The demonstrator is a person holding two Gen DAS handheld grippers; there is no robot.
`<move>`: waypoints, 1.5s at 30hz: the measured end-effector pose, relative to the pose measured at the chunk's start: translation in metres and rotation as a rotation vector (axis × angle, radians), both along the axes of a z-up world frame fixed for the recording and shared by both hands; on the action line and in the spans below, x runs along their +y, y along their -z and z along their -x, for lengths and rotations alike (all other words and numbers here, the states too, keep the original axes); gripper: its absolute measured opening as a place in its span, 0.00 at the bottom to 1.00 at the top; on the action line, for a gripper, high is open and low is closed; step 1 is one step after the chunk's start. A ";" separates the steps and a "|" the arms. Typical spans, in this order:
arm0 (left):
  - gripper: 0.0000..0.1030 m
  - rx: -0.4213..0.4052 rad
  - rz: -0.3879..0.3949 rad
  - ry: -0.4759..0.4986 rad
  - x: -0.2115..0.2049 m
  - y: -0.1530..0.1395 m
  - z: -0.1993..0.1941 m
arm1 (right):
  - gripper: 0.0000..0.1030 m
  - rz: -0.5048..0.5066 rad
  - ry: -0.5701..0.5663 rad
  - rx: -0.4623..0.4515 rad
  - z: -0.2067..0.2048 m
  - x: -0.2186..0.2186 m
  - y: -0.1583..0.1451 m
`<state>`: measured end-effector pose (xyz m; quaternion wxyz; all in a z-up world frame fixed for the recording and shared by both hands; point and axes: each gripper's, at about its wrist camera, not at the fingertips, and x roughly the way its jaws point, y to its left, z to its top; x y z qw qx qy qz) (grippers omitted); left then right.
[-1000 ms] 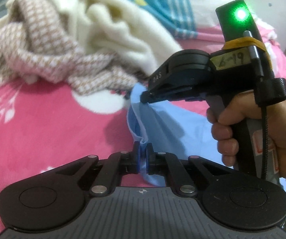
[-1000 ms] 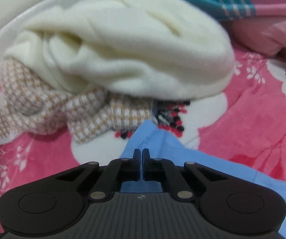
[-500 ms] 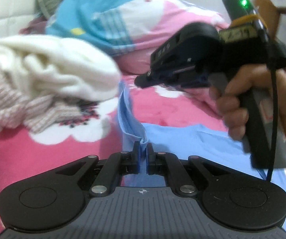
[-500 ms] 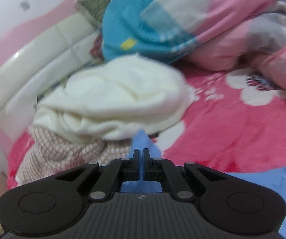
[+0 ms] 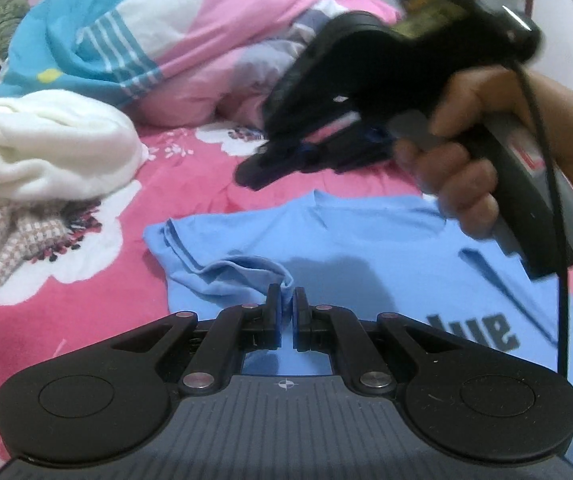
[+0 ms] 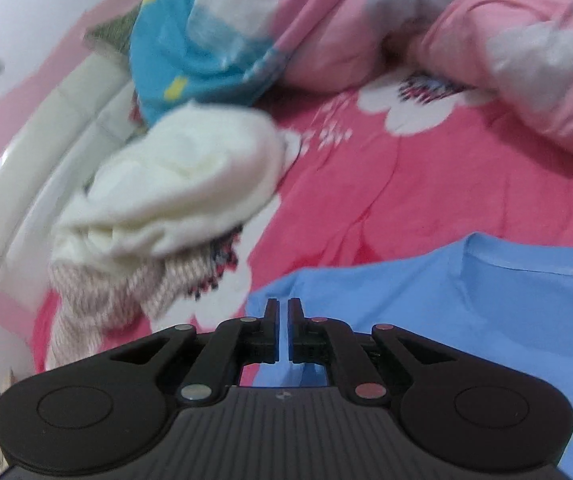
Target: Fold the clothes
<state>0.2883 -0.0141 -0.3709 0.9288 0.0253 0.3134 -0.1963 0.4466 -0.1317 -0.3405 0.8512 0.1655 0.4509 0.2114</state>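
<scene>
Between nearly closed left gripper (image 5: 284,294) fingers, a pinched blue shirt (image 5: 346,248) fold.

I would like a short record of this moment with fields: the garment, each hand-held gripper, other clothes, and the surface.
garment: blue T-shirt, spread on the bed, dark letters partly visible
left hand-held gripper: shut on a bunched fold of the blue T-shirt
right hand-held gripper: nearly shut; grip on cloth unclear
other clothes: cream sweater lying on a checked knit
surface: pink floral bedsheet
background: crumpled quilt
</scene>
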 end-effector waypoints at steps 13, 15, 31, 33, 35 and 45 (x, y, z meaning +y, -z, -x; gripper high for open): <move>0.03 0.031 -0.073 0.028 -0.001 0.020 0.011 | 0.34 0.296 -0.234 -0.027 -0.020 0.081 0.028; 0.03 0.031 -0.083 0.035 -0.002 0.023 0.012 | 0.34 0.323 -0.220 -0.024 -0.021 0.084 0.031; 0.03 -0.043 -0.036 0.083 0.008 0.008 0.024 | 0.02 0.044 0.135 -0.108 0.011 -0.032 -0.014; 0.03 -0.046 -0.032 0.095 0.006 0.009 0.025 | 0.02 0.020 0.192 -0.081 0.014 -0.051 -0.006; 0.03 -0.042 -0.037 0.110 0.004 0.011 0.024 | 0.02 0.012 0.233 -0.052 0.015 -0.065 0.004; 0.19 0.067 -0.014 0.202 0.012 0.018 0.031 | 0.08 0.094 0.288 0.047 0.024 -0.085 0.040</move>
